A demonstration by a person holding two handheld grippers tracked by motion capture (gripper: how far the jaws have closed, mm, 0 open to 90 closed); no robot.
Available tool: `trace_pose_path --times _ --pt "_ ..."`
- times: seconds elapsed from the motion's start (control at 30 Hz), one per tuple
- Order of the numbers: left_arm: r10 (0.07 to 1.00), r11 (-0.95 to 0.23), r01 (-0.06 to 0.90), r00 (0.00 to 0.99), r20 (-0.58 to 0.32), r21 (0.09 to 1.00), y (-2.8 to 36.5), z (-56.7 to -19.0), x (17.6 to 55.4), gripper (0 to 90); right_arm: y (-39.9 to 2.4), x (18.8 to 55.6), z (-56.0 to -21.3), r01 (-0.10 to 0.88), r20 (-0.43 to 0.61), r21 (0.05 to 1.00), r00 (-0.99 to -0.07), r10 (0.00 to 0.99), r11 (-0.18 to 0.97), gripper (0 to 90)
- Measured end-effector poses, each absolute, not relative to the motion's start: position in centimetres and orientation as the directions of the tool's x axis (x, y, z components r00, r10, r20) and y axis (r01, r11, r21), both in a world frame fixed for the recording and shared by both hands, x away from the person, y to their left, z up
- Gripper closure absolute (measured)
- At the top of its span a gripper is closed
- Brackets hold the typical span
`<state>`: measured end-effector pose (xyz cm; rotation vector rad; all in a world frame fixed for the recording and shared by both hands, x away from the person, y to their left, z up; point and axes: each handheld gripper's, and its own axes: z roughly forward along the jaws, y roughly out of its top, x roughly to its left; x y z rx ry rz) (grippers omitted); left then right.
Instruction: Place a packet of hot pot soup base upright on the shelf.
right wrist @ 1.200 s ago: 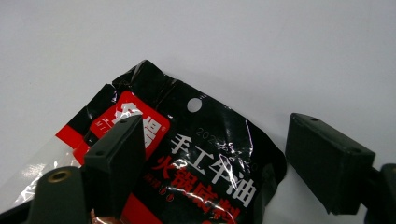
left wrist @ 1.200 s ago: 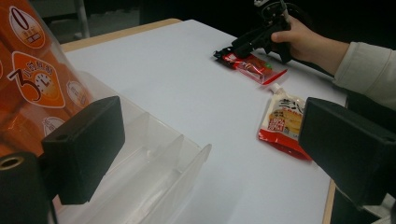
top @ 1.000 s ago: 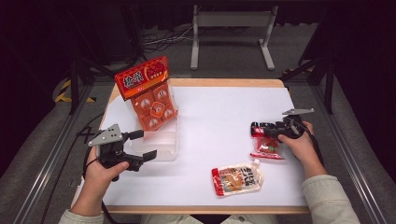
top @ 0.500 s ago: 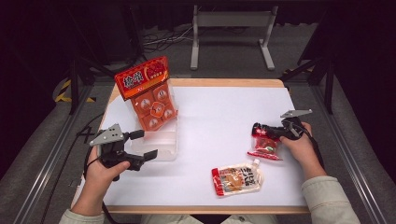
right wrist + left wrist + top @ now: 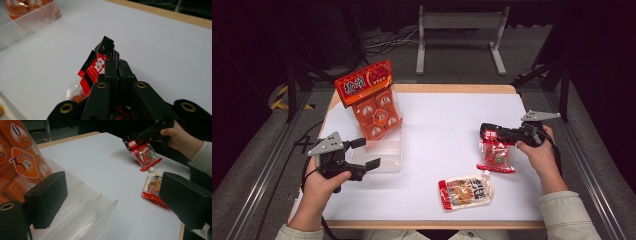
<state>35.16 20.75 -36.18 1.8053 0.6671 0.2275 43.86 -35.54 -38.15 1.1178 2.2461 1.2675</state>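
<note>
The right gripper (image 5: 492, 134) pinches only the red packet's (image 5: 497, 155) top edge, so it may slip free; the left gripper (image 5: 364, 154) hangs wide open.

Both grippers are black. The left gripper (image 5: 366, 153) has two flat, block-shaped jaws, and the right gripper (image 5: 486, 131) has ribbed ones with brass-coloured rivets at the joints. Each carries a grey three-cornered plate on top, and a black cable trails from each. The person wears pale, light-coloured sleeves (image 5: 569, 216) with plain cuffs.
</note>
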Motion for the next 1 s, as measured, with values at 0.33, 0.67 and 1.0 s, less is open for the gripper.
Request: trace_pose_path --times 0.33,0.67,1.0 --pt "0.547 -0.202 0.32 0.821 -0.164 0.926 20.8 -36.2 35.2 9.2 -34.1 41.8 -34.9 0.357 0.07 0.891 -0.718 0.692 0.28 89.3" --pt "0.549 -0.187 0.318 0.819 -0.169 0.929 20.7 -36.2 35.2 9.2 -33.3 40.4 -32.8 0.258 0.038 0.934 -0.76 0.649 0.248 89.4" --pt "0.542 -0.178 0.318 0.821 -0.177 0.931 20.5 -36.3 35.1 9.5 -32.6 39.1 -31.2 0.172 0.011 0.962 -0.802 0.597 0.214 89.4"
